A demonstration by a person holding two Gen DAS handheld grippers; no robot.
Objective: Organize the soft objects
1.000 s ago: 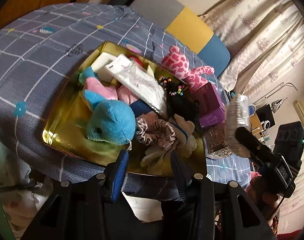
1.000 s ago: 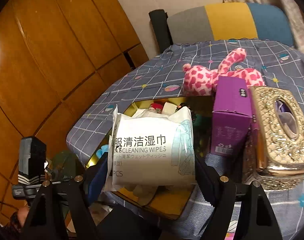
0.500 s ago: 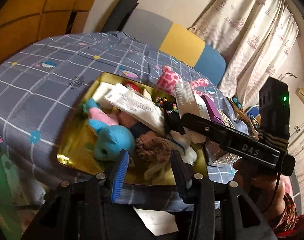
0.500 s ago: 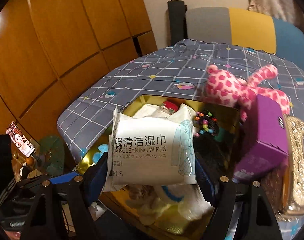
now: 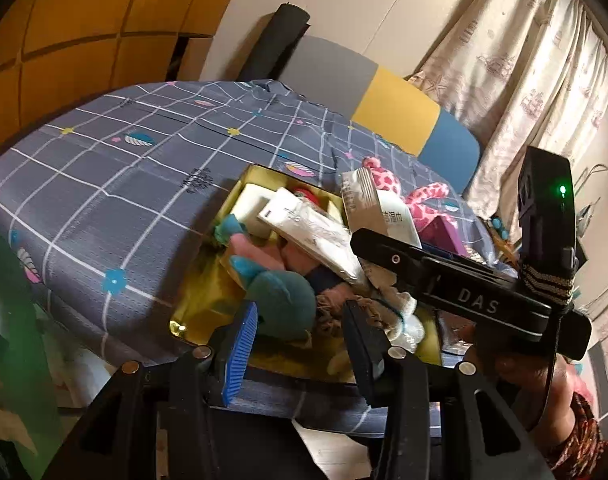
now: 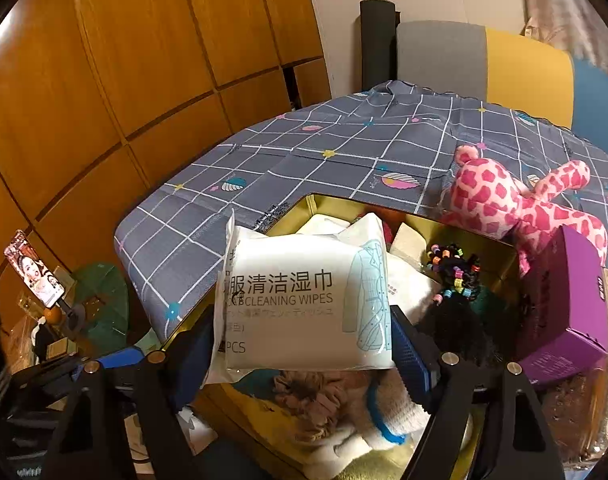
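My right gripper (image 6: 304, 360) is shut on a white pack of cleaning wipes (image 6: 304, 296), which hangs above the gold tray (image 6: 484, 248). In the left wrist view the same pack (image 5: 384, 208) hangs over the tray's middle, with the right gripper's black body (image 5: 464, 292) behind it. My left gripper (image 5: 300, 352) stands open at the tray's near edge, nothing between its fingers. Just beyond its tips lies a blue plush (image 5: 280, 300). The tray also holds another white packet (image 5: 312, 232), a brown scrunchie (image 6: 316, 396), beaded hair ties (image 6: 456, 272) and a white sock (image 6: 388, 412).
A pink spotted plush (image 6: 500, 200) lies on the grey checked bedcover (image 5: 124, 184) behind the tray. A purple box (image 6: 564, 308) stands at the tray's right side. Wooden wardrobe doors (image 6: 104, 80) and a phone on a stand (image 6: 34, 270) are to the left; a curtain (image 5: 524, 80) is to the right.
The right gripper has carried the wipes pack leftward over the tray, entering the left wrist view from the right. The left gripper has tilted upward slightly, still open.
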